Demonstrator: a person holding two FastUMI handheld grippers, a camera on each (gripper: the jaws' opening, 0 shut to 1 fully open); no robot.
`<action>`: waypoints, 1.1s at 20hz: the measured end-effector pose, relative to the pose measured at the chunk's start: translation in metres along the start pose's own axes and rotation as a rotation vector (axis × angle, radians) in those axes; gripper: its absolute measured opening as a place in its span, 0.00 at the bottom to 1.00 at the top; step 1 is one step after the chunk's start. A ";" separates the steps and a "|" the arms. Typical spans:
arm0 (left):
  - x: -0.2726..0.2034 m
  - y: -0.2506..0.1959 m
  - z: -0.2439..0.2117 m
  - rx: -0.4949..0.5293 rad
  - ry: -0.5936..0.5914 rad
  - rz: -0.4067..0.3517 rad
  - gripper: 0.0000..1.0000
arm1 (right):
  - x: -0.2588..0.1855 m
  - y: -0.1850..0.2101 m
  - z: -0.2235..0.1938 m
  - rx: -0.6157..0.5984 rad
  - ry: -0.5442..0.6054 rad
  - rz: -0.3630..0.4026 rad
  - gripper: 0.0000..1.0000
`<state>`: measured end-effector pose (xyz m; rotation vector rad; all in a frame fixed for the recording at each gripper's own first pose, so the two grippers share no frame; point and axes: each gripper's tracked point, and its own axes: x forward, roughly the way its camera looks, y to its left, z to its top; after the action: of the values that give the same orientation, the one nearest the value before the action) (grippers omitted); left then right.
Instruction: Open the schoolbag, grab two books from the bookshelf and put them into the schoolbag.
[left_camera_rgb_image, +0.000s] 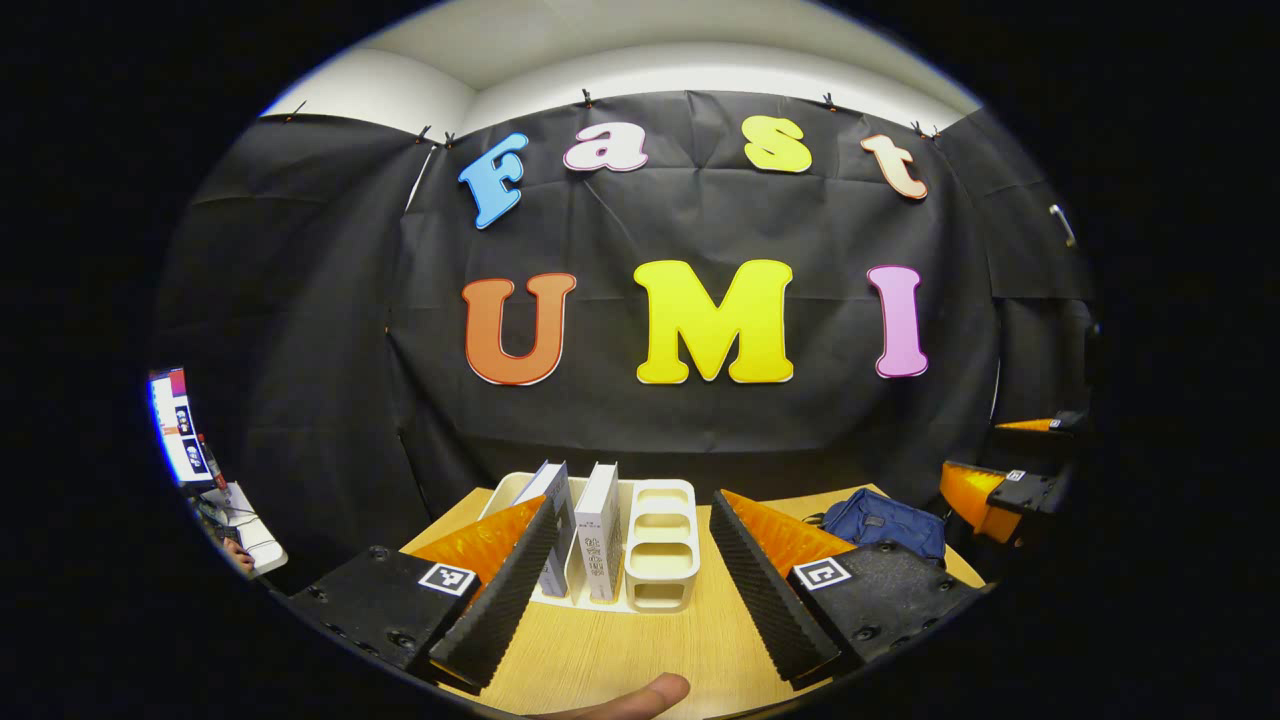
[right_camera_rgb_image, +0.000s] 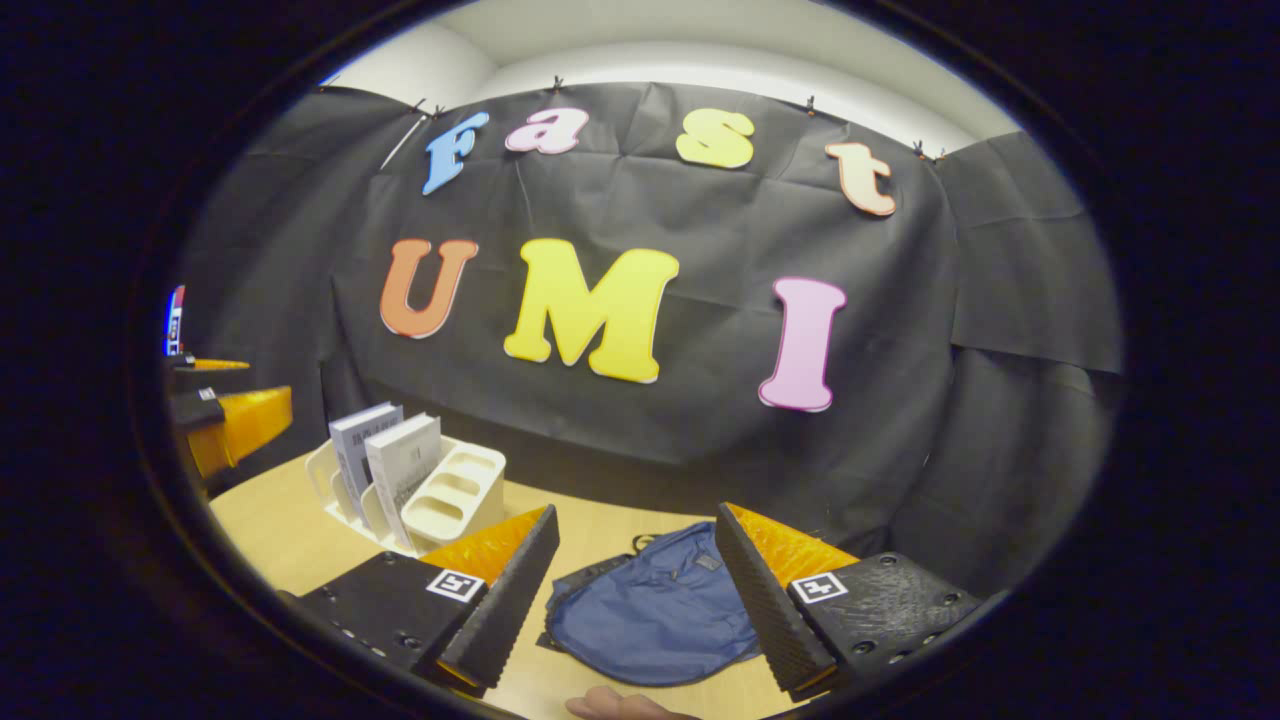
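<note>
**Both grippers spread wide, nothing held**

While the left gripper (left_camera_rgb_image: 625, 590) hangs with fingers released, two books (left_camera_rgb_image: 580, 530) stand in the white bookshelf (left_camera_rgb_image: 662, 545) between and beyond its fingers, the schoolbag (left_camera_rgb_image: 885, 522) past its right finger. From the right gripper (right_camera_rgb_image: 635, 600), equally spread, the blue schoolbag (right_camera_rgb_image: 655, 615) lies between its fingers, the bookshelf (right_camera_rgb_image: 455, 490) beyond its left finger.

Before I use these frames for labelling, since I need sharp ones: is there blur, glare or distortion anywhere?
Left gripper view: sharp, evenly lit; fisheye bends the table edge; books crisp. Right gripper view: also sharp, though dimmer at its left edge; the schoolbag reads clearly; faint sheen on the right gripper.
</note>
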<state>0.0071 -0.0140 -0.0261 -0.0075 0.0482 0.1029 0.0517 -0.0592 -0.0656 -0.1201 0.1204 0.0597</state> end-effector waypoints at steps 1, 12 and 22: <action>0.000 0.000 -0.003 0.000 0.005 0.004 0.99 | 0.006 -0.003 -0.014 -0.026 0.028 0.000 0.98; 0.003 0.004 -0.028 0.050 0.076 0.059 0.99 | 0.052 0.019 -0.213 -0.394 0.379 0.096 0.96; -0.005 0.030 -0.052 0.076 0.150 0.123 0.99 | 0.093 0.066 -0.289 -0.607 0.571 0.083 0.93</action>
<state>-0.0036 0.0143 -0.0783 0.0637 0.2023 0.2232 0.1059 -0.0243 -0.3697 -0.7396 0.6781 0.1428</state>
